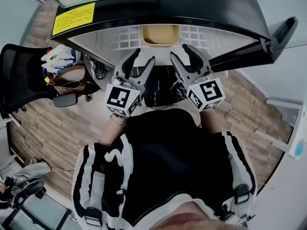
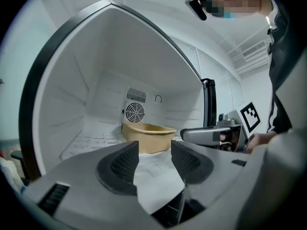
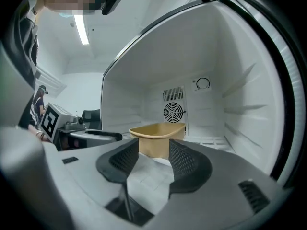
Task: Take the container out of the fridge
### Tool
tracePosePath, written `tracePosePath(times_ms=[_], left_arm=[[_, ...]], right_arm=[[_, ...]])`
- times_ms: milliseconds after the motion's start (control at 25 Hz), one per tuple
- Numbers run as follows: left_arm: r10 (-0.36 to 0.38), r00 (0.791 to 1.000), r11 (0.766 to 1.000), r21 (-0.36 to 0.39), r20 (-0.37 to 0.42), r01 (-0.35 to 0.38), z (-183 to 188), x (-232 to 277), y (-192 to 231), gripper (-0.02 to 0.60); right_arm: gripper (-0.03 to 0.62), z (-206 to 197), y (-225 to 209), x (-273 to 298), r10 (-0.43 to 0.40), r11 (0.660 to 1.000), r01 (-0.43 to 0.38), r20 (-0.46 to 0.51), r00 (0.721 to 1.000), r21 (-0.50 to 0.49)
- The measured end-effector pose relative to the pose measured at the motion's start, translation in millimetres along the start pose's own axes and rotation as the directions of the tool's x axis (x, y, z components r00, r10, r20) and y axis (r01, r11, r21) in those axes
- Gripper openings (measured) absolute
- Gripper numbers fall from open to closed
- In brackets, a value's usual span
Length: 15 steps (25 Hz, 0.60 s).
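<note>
A tan, open-topped container (image 1: pixel 159 34) (image 2: pixel 146 136) (image 3: pixel 158 137) stands on the white shelf deep inside the open fridge (image 1: pixel 124 35), in front of a round fan grille. My left gripper (image 1: pixel 140 63) (image 2: pixel 154 158) is open at the fridge's mouth, short of the container, with nothing between its fingers. My right gripper (image 1: pixel 185 55) (image 3: pixel 153 158) is open beside it, also short of the container and empty. Each gripper points roughly level into the fridge. In each gripper view the other gripper shows at the side.
The fridge door (image 1: pixel 283 30) stands swung open at the right. A black office chair (image 1: pixel 24 75) and a brown bag (image 1: pixel 72 80) stand on the wooden floor at the left. A yellow label (image 1: pixel 73 17) is stuck on the fridge's black top.
</note>
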State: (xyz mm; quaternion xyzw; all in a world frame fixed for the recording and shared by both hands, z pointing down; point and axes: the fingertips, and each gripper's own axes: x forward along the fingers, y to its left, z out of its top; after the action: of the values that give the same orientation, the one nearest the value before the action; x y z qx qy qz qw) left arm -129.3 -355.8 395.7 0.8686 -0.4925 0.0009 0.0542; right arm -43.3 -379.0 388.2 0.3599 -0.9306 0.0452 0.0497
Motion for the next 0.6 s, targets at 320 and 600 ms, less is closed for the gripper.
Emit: tracePosePath(times_ms=[320,600], left_arm=[[0.008,1.000,1.000,0.005,-0.029,-0.008,-5.6,13.9,7.4,0.215],[0.004,0.998,1.000,0.011,-0.067,-0.003,-9.4,23.5,11.8,0.225]], right_arm=[[0.198,-7.1,-4.1,12.0,0.020,1.000,-0.020,-0.033,0.999,-0.009],[0.219,-8.4,-1.9,23.6,0.045,0.999,-0.047,-0.071,0.996,-0.024]])
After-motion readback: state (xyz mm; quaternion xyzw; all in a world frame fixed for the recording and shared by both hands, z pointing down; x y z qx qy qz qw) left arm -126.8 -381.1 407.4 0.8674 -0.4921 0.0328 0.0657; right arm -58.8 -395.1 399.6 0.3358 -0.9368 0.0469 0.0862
